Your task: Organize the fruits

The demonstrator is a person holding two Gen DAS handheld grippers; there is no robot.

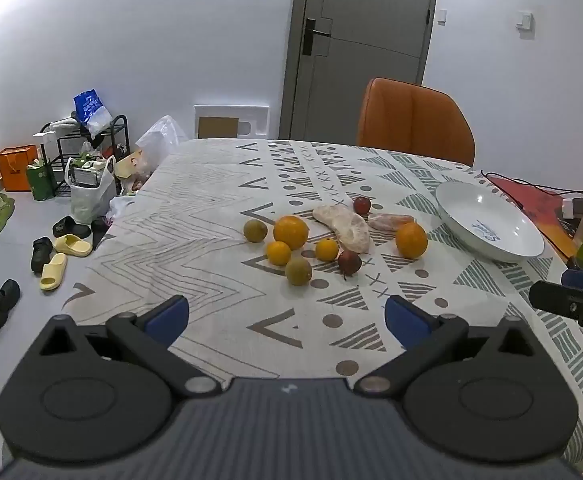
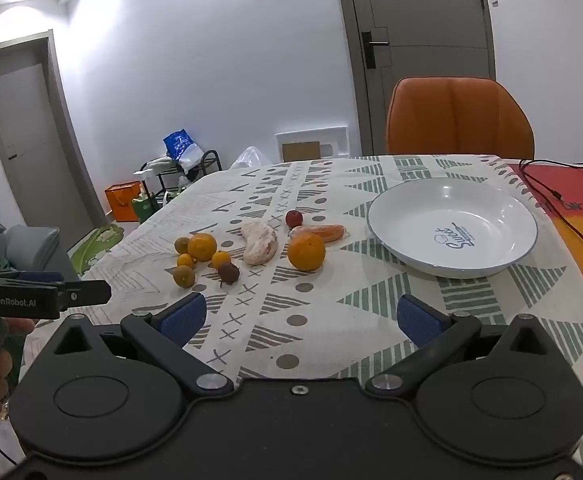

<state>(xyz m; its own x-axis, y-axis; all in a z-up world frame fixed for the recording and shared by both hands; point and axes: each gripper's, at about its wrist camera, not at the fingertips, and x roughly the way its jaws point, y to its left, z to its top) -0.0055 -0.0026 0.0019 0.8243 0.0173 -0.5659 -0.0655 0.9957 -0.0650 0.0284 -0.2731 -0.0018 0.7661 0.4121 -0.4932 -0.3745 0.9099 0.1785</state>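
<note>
Both spread wide and holding nothing, left gripper [image 1: 287,320] and right gripper [image 2: 299,320] fill the lower frame, fruits [image 1: 291,232] clustered mid-frame on the tablecloth [image 1: 195,216], white bowl [image 2: 451,200] right of them.

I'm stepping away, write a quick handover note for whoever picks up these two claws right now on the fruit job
Left claw: open, empty, hovering over the tablecloth short of the fruit.
Right claw: open, empty, nearer the white plate.
Fruit: all loose on the cloth left of the plate, including the big orange, a second large orange, the peeled pomelo piece and a red fruit.
Done: nothing; the plate is empty.
Left: probably move every fruit onto the plate.
</note>
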